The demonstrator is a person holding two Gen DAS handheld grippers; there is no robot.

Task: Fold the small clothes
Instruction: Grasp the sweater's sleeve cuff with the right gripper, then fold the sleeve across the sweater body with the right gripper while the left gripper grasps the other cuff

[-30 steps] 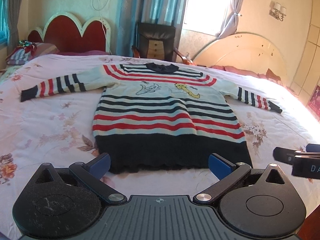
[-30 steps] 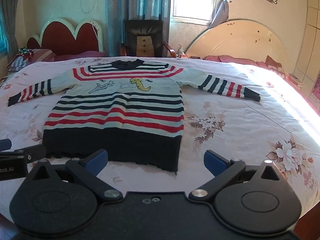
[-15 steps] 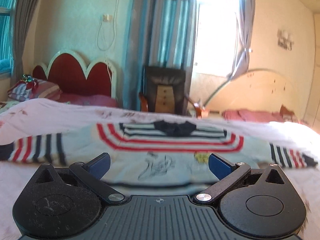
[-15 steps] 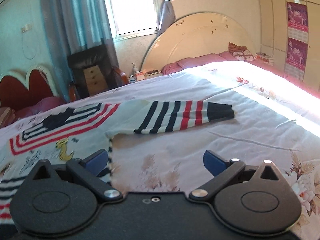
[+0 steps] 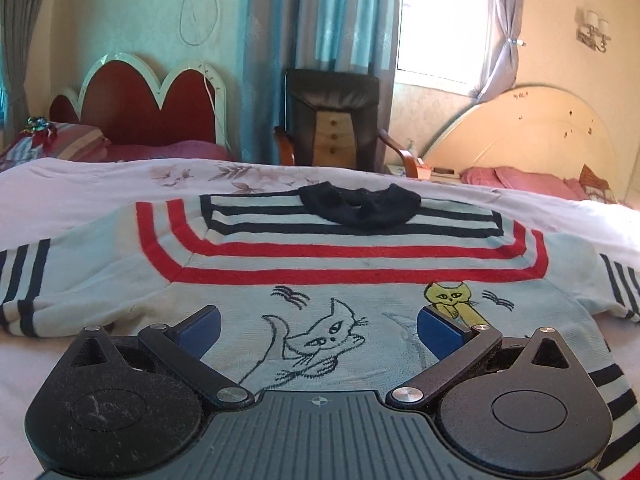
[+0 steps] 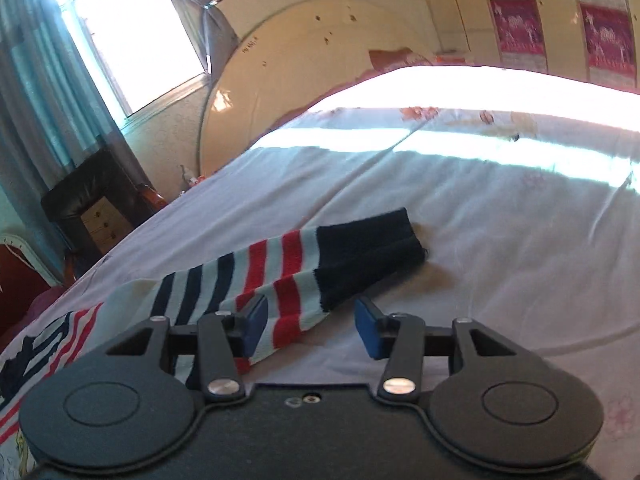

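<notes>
A small striped sweater (image 5: 360,256) with red, navy and pale bands and two cat drawings lies flat and face up on the bed. My left gripper (image 5: 318,330) is open, low over the sweater's chest, pointing at the dark collar (image 5: 360,206). In the right wrist view the sweater's right sleeve (image 6: 288,268) lies stretched out with its navy cuff (image 6: 368,252) at the far end. My right gripper (image 6: 310,326) is open and partly narrowed, low over the sleeve just short of the cuff, with the left pad (image 6: 254,320) over the striped fabric.
The floral bedsheet (image 6: 500,264) spreads around the sweater, sunlit at the far right. Beyond the bed stand a dark armchair (image 5: 332,116), a red scalloped headboard (image 5: 148,108) and a cream round headboard (image 5: 532,128). Pillows (image 5: 520,180) lie at the far edge.
Both grippers have moved forward and down from the hem. The left now hovers over the chest; the right has swung right to the sleeve and its fingers have narrowed somewhat.
</notes>
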